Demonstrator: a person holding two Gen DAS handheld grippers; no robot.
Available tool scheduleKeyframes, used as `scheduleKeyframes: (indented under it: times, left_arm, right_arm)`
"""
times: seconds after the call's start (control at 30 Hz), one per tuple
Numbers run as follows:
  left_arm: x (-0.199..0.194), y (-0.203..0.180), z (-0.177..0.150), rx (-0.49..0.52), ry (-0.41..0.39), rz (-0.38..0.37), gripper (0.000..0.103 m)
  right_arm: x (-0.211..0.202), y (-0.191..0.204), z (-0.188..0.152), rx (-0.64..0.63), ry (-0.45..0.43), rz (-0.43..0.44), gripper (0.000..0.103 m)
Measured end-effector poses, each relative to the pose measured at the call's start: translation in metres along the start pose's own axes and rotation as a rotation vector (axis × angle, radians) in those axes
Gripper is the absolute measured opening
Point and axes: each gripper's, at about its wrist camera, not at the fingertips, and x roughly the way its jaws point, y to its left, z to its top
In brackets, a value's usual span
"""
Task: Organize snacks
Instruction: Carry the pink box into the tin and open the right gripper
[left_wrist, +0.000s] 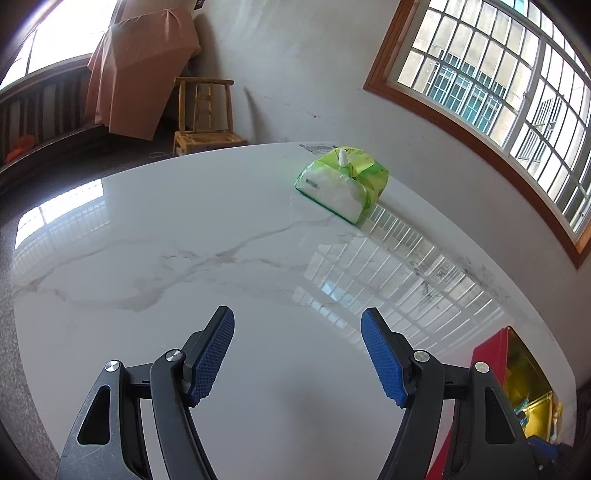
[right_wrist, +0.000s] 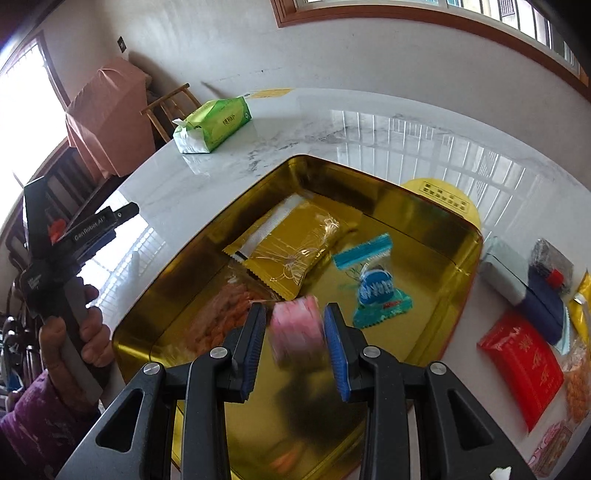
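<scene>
In the right wrist view my right gripper is shut on a pink snack packet, held above the open gold tin. Inside the tin lie a gold packet, a blue-wrapped candy and a clear bag of orange snacks. More snacks lie on the table to the right: a red packet, a dark blue one and a silver one. My left gripper stands open over bare marble, nothing between its pads; a hand holds it at the left, left gripper.
A green tissue pack sits near the far table edge by the wall. The tin's red side shows at the lower right of the left wrist view. A yellow card lies behind the tin. A wooden chair stands beyond the white marble table.
</scene>
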Motion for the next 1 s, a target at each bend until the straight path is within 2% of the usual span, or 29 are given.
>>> scheduleKeyframes:
  times: [0.17,0.43,0.57,0.77,1.0]
  left_arm:
    - [0.001,-0.002,0.001,0.007,-0.006,0.007,0.072]
    - [0.001,-0.003,0.001,0.011,-0.006,0.011,0.072]
    - [0.002,-0.003,0.001,0.011,-0.005,0.013,0.072]
    - [0.004,-0.002,0.002,0.004,0.003,0.018,0.072]
    - [0.006,-0.001,0.002,-0.001,0.008,0.025,0.072]
  right_arm:
    - [0.005,0.007,0.003,-0.019,0.001,-0.023,0.031]
    - [-0.023,0.002,0.000,0.016,-0.132,0.003,0.032]
    - [-0.050,-0.015,-0.017,0.038,-0.195,-0.032,0.035]
    - [-0.093,-0.081,-0.070,0.154,-0.232,-0.161,0.049]
    - [-0.145,-0.193,-0.144,0.340,-0.230,-0.431,0.053]
